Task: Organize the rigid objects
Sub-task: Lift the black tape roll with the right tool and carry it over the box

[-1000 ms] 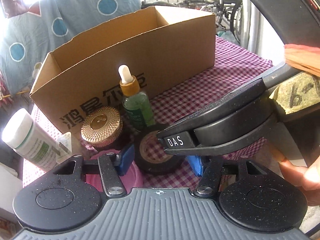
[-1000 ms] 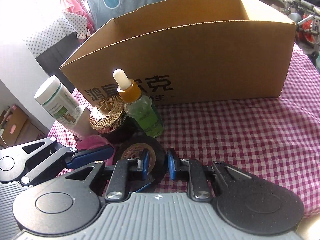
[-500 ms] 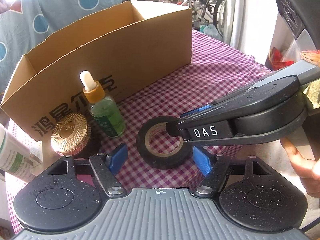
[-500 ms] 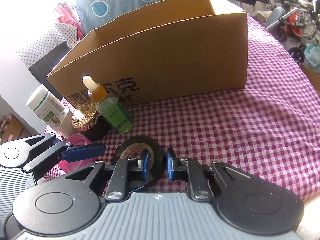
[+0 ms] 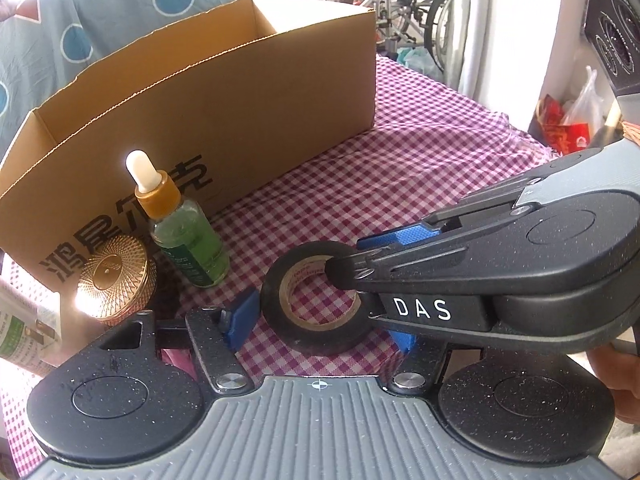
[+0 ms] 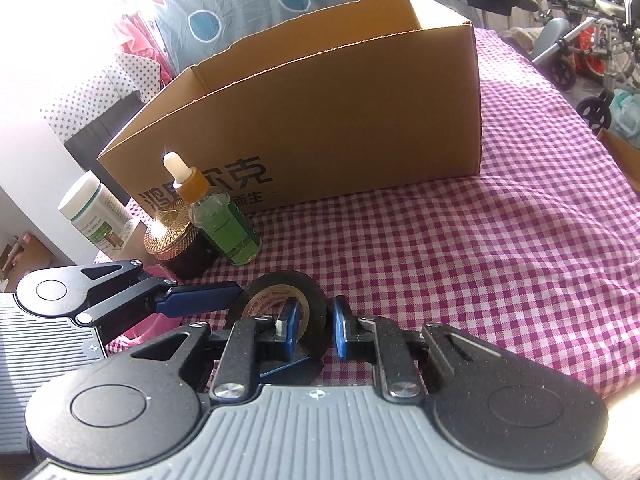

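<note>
The black tape roll (image 5: pixel 316 300) sits on the checked cloth (image 5: pixel 420 168), tilted, its wall pinched by the right gripper (image 6: pixel 313 330): one blue pad inside the cardboard core, the other (image 6: pixel 342 330) against the outer face, so these tongs are clamped on the roll; the left gripper (image 5: pixel 320 326) stands wide apart, one blue pad (image 5: pixel 242 316) just left of the roll and the other at its right, part hidden under the right tool, neither visibly pressing the tape; just beyond the roll stands a green dropper bottle (image 5: pixel 186 236), upright, with a gold-lidded jar (image 5: pixel 114 280) beside it and a white bottle (image 6: pixel 94 216) further left; behind them all rises the open cardboard box (image 5: pixel 240 112), printed with dark characters on its near wall.
</note>
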`<state>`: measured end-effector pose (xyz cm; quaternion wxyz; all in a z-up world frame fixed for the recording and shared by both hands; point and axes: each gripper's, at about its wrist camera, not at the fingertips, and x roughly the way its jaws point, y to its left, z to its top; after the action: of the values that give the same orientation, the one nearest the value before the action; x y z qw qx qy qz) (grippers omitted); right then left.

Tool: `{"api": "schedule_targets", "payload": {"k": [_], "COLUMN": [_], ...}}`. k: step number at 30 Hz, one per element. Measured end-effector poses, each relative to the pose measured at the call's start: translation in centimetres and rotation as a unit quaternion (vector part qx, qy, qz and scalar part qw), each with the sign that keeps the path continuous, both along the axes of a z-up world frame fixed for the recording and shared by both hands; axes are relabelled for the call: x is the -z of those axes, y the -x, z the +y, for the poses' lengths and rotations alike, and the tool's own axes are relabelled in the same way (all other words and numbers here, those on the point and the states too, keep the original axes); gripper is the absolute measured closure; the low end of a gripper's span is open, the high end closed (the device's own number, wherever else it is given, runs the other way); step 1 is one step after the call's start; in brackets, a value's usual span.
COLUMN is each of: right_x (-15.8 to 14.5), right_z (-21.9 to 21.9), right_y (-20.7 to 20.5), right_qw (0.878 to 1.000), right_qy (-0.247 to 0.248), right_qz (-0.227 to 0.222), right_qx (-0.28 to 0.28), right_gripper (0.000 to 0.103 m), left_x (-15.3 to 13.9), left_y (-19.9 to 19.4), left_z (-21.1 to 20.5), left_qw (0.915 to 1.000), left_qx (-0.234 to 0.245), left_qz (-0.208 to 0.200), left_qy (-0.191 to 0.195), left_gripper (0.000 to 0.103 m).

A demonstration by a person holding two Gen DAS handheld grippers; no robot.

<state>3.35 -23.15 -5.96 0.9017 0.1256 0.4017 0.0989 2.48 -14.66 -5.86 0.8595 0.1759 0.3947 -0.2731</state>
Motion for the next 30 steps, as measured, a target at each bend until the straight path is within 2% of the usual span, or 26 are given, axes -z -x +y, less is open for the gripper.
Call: {"api": "schedule_targets", "payload": {"k": [9,14,16,19,25,28,30], "right_x": [-0.4,-3.6,-5.4,-8.7,-14.4,-16.6,-17.6], "right_z": [-0.4,-0.6,-0.6,-0.8,0.2,1.2,1.8], "right_y": [1.1,3.0,3.8,4.1,1.1,-2.2,-5.2], "right_qw": [0.999,0.997,0.995,0.99,0.981,0.979,0.982], "right_qy": [-0.02,-0.007,0.003,0.009,0.025,0.029,0.019], "right_qz": [-0.014,-0.058,-0.087,-0.132,-0.194,-0.199,-0.183], "right_qx": [0.031,0.048,0.054,0.053,0.011,-0.02,-0.042], "right_gripper": [0.083,0.083,0.083,0.083,0.082,0.083,0.083], "left_x": [-0.8,-3.3,-5.1,-7.7,-12.6,-14.6,-15.7], "left_y": [1.0,3.4,4.1,4.1,1.9,-0.3,-2.5], "left_z": [-0.1,-1.1,-1.2,-1.0,0.4,1.3,1.8], "left_qw": [0.9999,0.9947,0.9908,0.9864,0.9762,0.9733,0.9755], "left_qx": [0.006,0.033,0.037,0.031,0.005,-0.008,-0.02], "left_qz": [-0.015,-0.096,-0.13,-0.162,-0.215,-0.227,-0.218], "left_qy": [0.0,-0.015,-0.006,0.007,0.026,0.029,0.027], "left_gripper": [0.037,0.037,0.037,0.037,0.037,0.037,0.037]}}
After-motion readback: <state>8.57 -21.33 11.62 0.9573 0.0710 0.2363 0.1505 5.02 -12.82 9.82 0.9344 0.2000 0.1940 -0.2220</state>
